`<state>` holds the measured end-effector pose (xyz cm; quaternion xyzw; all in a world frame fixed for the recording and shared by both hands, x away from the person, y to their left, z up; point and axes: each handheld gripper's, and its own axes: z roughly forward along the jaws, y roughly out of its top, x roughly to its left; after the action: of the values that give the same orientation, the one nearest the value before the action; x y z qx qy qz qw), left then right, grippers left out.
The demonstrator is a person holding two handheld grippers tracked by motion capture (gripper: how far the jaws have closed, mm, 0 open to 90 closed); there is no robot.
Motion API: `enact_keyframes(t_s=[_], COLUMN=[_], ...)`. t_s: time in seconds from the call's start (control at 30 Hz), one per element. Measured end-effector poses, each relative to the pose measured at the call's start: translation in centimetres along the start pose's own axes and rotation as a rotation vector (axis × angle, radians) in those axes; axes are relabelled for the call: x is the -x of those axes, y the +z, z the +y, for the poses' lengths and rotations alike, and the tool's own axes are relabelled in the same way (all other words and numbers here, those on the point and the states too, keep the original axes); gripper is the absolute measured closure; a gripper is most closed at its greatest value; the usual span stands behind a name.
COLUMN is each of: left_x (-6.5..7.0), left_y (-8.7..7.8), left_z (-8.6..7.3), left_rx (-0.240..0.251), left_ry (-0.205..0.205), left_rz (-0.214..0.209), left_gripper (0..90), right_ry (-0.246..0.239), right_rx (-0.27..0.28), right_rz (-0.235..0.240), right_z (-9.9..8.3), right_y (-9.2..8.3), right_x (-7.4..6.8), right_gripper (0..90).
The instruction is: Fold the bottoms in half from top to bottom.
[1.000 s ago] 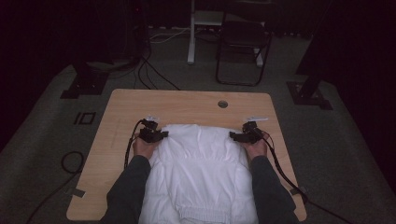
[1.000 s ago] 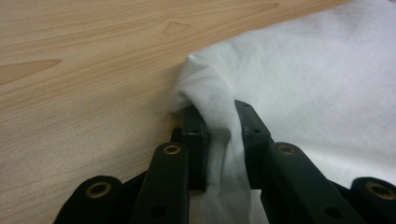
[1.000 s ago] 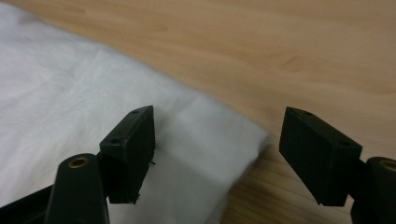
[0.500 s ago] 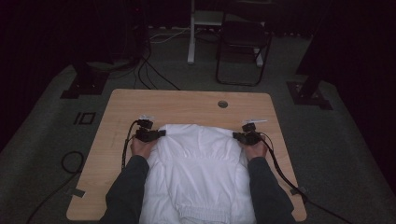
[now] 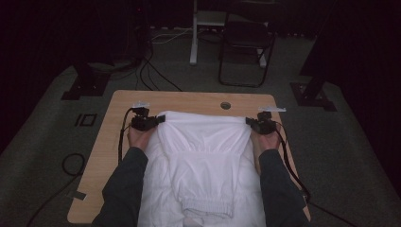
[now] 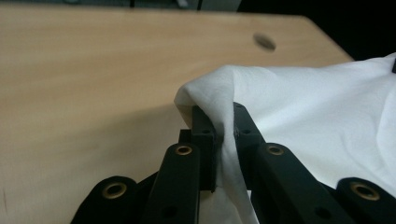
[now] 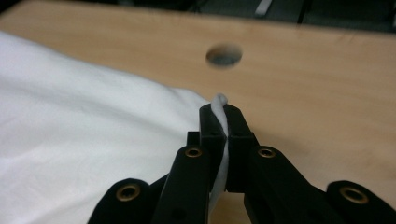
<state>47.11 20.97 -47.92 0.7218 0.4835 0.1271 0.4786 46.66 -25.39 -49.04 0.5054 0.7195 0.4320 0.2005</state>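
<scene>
A white garment (image 5: 203, 142) lies on the wooden table (image 5: 189, 99), with its ribbed cuff end toward the person. Its far edge is lifted off the wood and stretched between the two grippers. My left gripper (image 5: 160, 119) holds the far left corner. In the left gripper view its jaws (image 6: 225, 121) have just been closing and pinch a fold of the white cloth (image 6: 317, 107). My right gripper (image 5: 248, 122) holds the far right corner. In the right gripper view its jaws (image 7: 225, 122) are shut on a thin edge of the cloth (image 7: 84, 130).
A round cable hole (image 5: 225, 105) sits in the table just beyond the garment. Bare wood runs along the far edge and the left side. A dark chair (image 5: 246, 42) and a white post stand beyond the table. Cables (image 5: 71, 163) lie on the floor at left.
Both hands have risen and pulled the garment's far edge up off the table. The edge now hangs taut between the grippers.
</scene>
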Motion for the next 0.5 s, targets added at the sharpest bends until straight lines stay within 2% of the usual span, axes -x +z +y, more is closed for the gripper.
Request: enact_keyframes(t_s=[0.07, 0.17, 0.3, 0.5], left_x=[0.3, 0.8, 1.1, 2.8], left_y=[-0.5, -1.1, -2.4, -6.1], left_z=[0.6, 0.6, -0.3, -2.2], left_rx=[0.015, 0.001, 0.003, 0.017], left_ry=[0.01, 0.043, 0.063, 0.124], left_rz=[-0.002, -0.011, -0.037, -0.087], left_gripper=[83.5, 83.0, 83.0, 83.3], right_ry=[0.005, -0.02, -0.04, -0.113], right_rx=[0.041, 0.051, 0.077, 0.102], right_rz=[0.009, 0.018, 0.053, 0.101], right_z=[0.7, 0.7, -0.3, -2.3], right_y=[-0.7, -1.4, -2.8, -6.3], right_x=[0.1, -0.1, -0.5, -1.8], right_gripper=[89.2, 89.2, 89.1, 89.2])
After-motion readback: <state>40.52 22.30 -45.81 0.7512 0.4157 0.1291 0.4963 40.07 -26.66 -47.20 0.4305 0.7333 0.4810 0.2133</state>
